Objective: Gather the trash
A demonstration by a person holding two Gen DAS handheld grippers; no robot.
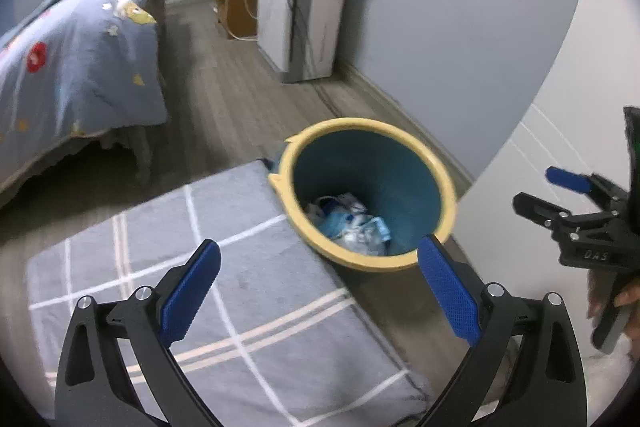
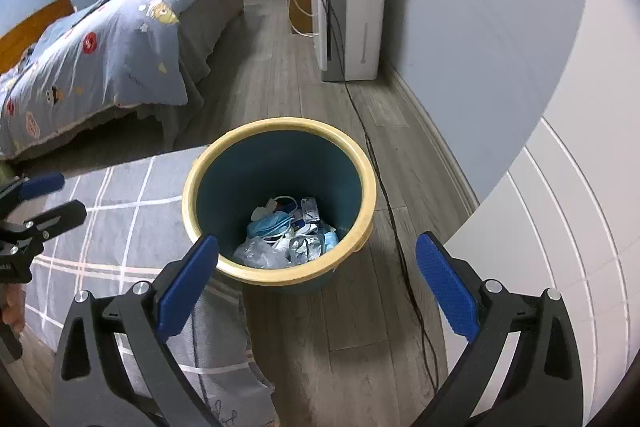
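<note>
A blue bin with a yellow rim (image 1: 440, 183) (image 2: 370, 183) stands on the wood floor beside a grey checked mat. Crumpled trash (image 1: 352, 223) (image 2: 286, 233), with blue masks and clear wrappers, lies at its bottom. My left gripper (image 1: 320, 279) hangs open above the mat and the bin's near rim, nothing between its blue pads. My right gripper (image 2: 318, 275) is open too, empty, just above the bin's near rim. Each gripper shows in the other's view: the right one (image 1: 548, 191) at the right edge, the left one (image 2: 60, 195) at the left edge.
The grey mat (image 1: 200, 267) (image 2: 120, 227) lies left of the bin. A bed with a blue quilt (image 1: 72, 67) (image 2: 100, 59) fills the left. A white appliance (image 1: 304, 7) (image 2: 352, 11) stands by the wall, its black cable (image 2: 384, 187) running past the bin. White panelling (image 2: 560, 247) is on the right.
</note>
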